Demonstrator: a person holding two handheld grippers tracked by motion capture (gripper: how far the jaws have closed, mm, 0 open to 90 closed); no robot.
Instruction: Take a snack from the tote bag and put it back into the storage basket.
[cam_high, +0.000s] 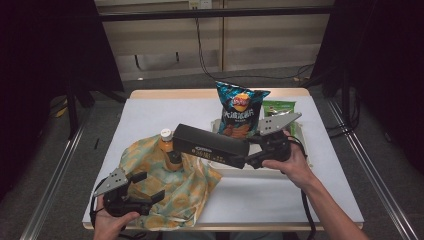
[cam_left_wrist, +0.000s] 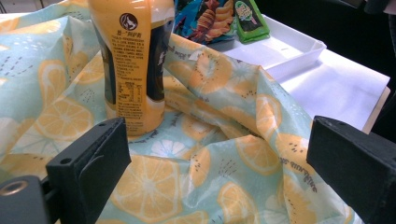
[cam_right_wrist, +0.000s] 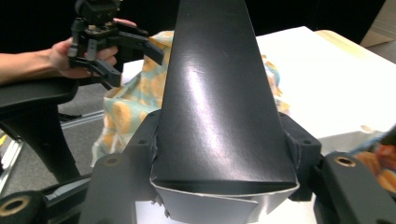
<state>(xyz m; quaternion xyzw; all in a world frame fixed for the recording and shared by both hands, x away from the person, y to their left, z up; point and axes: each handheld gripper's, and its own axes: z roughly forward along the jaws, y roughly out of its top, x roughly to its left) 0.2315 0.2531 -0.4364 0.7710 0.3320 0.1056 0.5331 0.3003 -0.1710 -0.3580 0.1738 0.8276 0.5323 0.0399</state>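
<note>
**A:** Where are you in it?

**B:** I'm carrying the long black box (cam_high: 212, 146) in my right gripper (cam_high: 264, 150), jaws clamped on 1 end, lifted over the table toward the lemon-print cloth bag (cam_high: 170, 192). The bottle (cam_high: 168, 150) already stands upright on the cloth, so I judge this is the loading step for item 2.

**A:** And your left?

**B:** My left gripper (cam_high: 145, 186) sits at the near edge of the bag, jaws wide apart, nothing between them but cloth below. The chip bag (cam_high: 240, 110) and green packet (cam_high: 279, 107) wait by the white tray (cam_high: 250, 171).

**A:** Next move?

**B:** I'd pinch the bag's rim with the left to hold it open, then lower the box beside the bottle without tipping it.
</note>
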